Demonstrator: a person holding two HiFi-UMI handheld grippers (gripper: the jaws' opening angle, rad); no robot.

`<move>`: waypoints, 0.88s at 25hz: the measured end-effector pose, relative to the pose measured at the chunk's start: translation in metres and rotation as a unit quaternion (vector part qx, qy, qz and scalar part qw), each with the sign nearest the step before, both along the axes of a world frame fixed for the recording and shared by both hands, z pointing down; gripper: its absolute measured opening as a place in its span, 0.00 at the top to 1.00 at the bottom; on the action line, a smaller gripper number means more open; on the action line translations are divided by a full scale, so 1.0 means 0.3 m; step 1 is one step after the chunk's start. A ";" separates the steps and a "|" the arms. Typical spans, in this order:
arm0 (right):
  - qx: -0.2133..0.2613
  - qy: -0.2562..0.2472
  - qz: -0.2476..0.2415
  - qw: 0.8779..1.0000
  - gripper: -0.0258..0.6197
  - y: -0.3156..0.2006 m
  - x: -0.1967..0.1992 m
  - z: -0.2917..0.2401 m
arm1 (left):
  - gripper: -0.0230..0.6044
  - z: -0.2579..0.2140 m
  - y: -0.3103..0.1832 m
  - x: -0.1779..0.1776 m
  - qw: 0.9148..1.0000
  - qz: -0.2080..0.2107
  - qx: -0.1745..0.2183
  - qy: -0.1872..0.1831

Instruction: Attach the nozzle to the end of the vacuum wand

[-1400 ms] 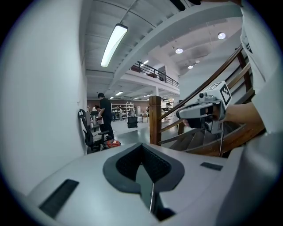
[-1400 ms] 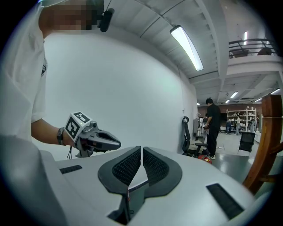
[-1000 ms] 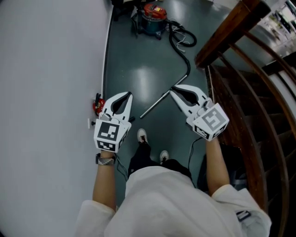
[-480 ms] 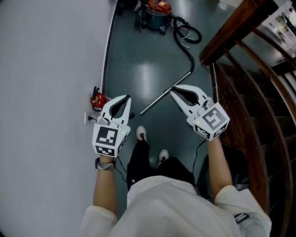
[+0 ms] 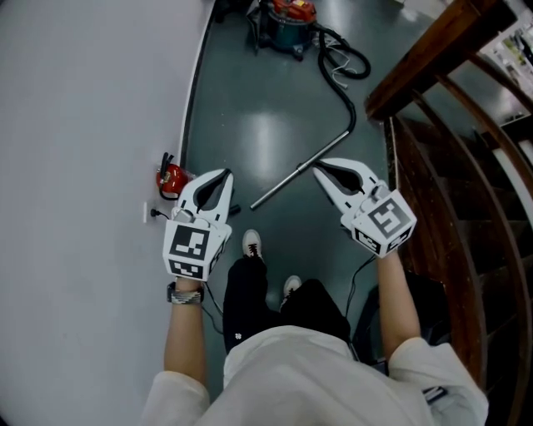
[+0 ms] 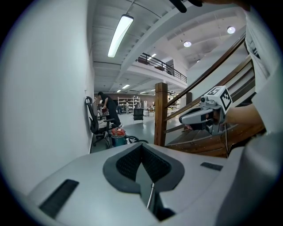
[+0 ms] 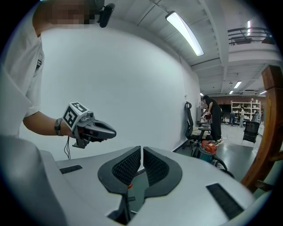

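Attachment has not begun: the left gripper (image 5: 223, 176), at the person's 10 o'clock, has its jaws closed on nothing, the vacuum wand (image 5: 300, 169) lies bare on the floor at 12 o'clock, and the right gripper (image 5: 321, 166), at 2 o'clock, is likewise closed and empty. In the head view the wand's long axis runs from 8 o'clock to 2 o'clock, free end pointing to 8 o'clock; no nozzle can be surely picked out.

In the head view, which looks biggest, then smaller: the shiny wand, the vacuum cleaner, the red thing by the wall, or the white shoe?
1. wand, the longest.
2. vacuum cleaner, though far off and cut by the picture's edge.
3. red thing and white shoe look about alike, so no ranking.
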State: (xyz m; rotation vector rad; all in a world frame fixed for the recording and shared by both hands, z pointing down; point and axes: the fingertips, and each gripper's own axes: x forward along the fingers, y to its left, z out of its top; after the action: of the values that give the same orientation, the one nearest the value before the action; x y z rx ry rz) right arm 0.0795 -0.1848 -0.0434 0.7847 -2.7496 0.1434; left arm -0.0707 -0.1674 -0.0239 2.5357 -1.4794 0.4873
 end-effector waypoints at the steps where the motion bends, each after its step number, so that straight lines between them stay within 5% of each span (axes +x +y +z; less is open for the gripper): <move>1: 0.000 0.000 0.003 1.000 0.91 -0.009 0.007 0.022 | 0.97 0.018 -0.008 -0.003 1.000 0.000 0.001 -0.002; 22: 0.014 0.003 0.007 1.000 0.91 -0.144 0.009 0.451 | 0.97 0.481 -0.117 -0.095 1.000 -0.025 -0.006 -0.013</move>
State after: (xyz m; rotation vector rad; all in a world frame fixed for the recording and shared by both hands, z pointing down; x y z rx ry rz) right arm 0.0822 -0.2280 0.0921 0.8111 -2.7464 0.1058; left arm -0.0993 -0.2024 0.1204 2.4857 -1.5398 0.5209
